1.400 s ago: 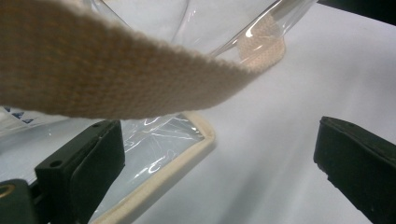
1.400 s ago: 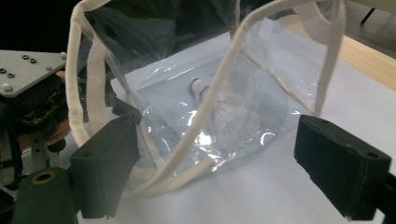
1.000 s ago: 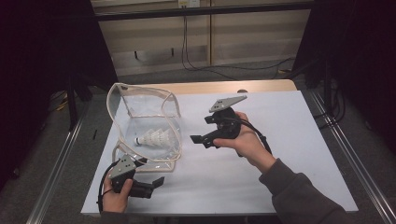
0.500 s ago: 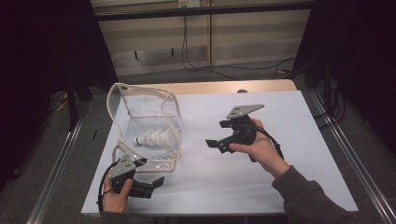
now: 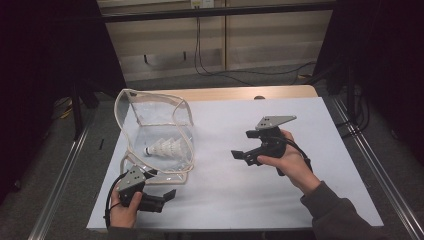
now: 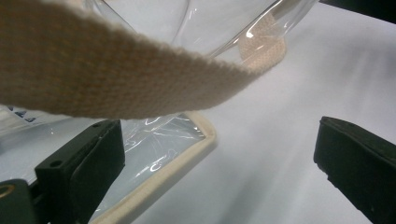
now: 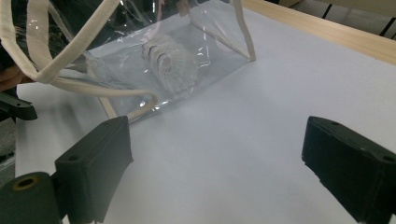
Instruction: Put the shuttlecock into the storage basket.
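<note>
A clear plastic bag (image 5: 156,120) with beige trim and beige straps stands open on the white table sheet (image 5: 280,200). White shuttlecocks (image 5: 165,148) lie inside it on the bottom. My left gripper (image 5: 162,183) is open at the bag's near corner. In the left gripper view the bag's trimmed edge (image 6: 173,171) lies between the jaws and a strap (image 6: 116,81) hangs across the top. My right gripper (image 5: 242,144) is open, apart from the bag on its right, pointing at it. The right gripper view shows the bag (image 7: 211,32) and the shuttlecocks (image 7: 170,65) ahead of its gripper (image 7: 215,158).
The wooden table edge (image 5: 240,93) runs along the far side. Metal rails (image 5: 60,185) flank the table left and right. Bare sheet lies between the bag and the right hand. The left gripper's jaw (image 7: 16,106) shows at the left of the right gripper view.
My right gripper has moved right and toward the near side, away from the bag, staying open. The left gripper and the bag have not moved.
</note>
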